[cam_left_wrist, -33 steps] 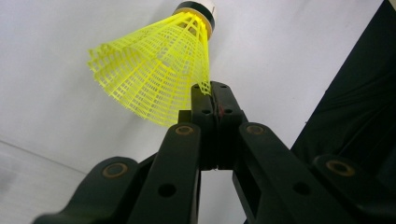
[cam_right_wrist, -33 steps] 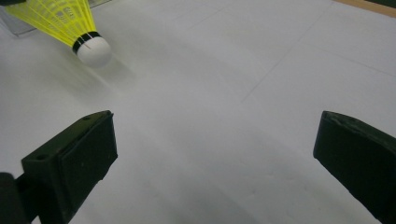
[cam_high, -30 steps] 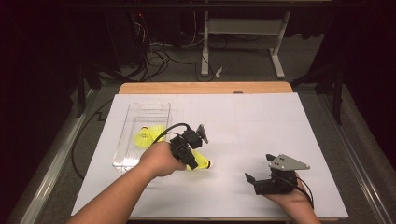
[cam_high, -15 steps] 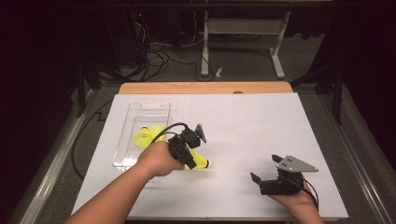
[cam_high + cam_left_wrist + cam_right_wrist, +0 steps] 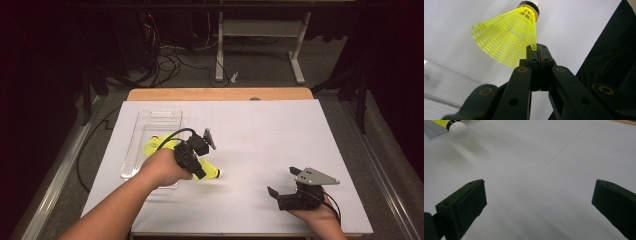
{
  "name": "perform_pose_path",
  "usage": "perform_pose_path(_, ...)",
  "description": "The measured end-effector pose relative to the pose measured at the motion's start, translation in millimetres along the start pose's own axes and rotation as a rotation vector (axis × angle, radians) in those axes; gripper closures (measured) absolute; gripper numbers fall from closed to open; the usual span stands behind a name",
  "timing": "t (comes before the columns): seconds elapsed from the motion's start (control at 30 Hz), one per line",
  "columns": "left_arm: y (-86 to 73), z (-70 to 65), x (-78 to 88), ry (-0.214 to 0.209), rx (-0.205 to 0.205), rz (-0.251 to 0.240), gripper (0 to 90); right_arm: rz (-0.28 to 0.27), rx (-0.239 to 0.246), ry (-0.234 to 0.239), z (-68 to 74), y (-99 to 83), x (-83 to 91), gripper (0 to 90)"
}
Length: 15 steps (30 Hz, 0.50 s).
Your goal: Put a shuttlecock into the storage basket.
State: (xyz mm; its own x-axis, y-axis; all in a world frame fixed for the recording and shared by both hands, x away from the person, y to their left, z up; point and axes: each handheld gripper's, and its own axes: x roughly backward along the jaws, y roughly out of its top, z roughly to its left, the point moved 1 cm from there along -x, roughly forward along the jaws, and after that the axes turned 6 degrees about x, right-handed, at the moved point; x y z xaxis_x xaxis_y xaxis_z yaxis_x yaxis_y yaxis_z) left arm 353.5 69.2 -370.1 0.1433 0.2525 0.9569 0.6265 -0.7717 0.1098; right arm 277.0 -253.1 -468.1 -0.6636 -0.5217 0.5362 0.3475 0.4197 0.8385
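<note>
A white sheet (image 5: 280,135) covered the bench (image 5: 220,94), whose wooden edge showed at the far side. Beyond it lay a grey floor (image 5: 260,70) with tangled cables (image 5: 170,57) and a white-legged frame (image 5: 260,35), perhaps a desk. The surroundings stayed dark.

White paper sheet (image 5: 280,145), wooden table edge (image 5: 220,94), floor cables (image 5: 175,57), metal stand (image 5: 260,37)

No lettering, label, brand or number can be read anywhere here, on the table or off it.
</note>
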Motion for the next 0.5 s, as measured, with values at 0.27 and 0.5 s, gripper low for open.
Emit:
perform_pose_path(0.27,-0.9,0.2,8.2,-0.002,-0.001,0.005,89.8,0.001,0.001,0.006,1.1,0.0,-0.1,0.2)
perform_pose_path(0.5,-2.7,1.1,20.0,0.012,-0.003,-0.011,89.8,0.006,0.006,0.012,1.2,-0.8,-1.2,0.2)
